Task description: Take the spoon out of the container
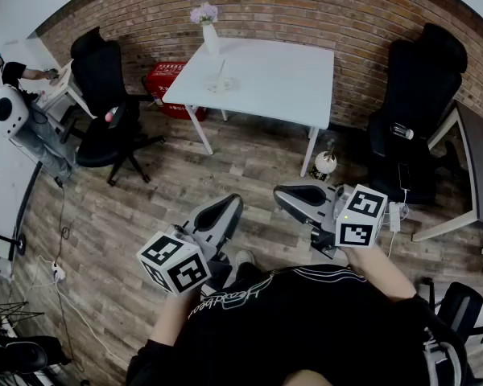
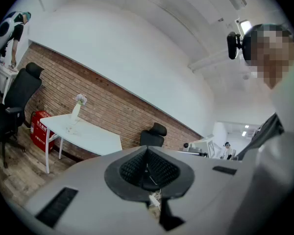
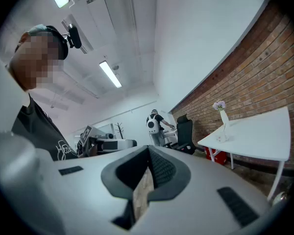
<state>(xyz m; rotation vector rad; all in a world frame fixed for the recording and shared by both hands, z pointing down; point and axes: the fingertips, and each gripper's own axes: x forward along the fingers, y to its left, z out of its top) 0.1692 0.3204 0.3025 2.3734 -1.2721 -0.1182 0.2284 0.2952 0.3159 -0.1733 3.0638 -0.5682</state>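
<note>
Spoon [image 1: 220, 71] stood in a small clear container [image 1: 220, 84] on the white table [image 1: 282, 83], just beside a vase [image 1: 210, 37] and well apart from both grippers. Risk, imo: a reach could knock the vase or tip the container w/ the spoon. Only the head view gave that layout. The gripper views showed left gripper [image 2: 147, 166] & right gripper [image 3: 148, 173] pressed together, nothing between.

Brick wall [image 1: 306, 10] runs behind white table [image 1: 266, 79]. Wood-plank floor [image 1: 233, 163] in front of table. Blk chair [image 1: 105, 95] left of table, 2nd blk chair [image 1: 419, 95] to its right. Red box [image 1: 165, 83] under table's left end, by wall. Vase [image 1: 210, 34] w/ flowers on table's back-left corner. Ceiling strip lights [image 3: 110, 74] lit.
</note>
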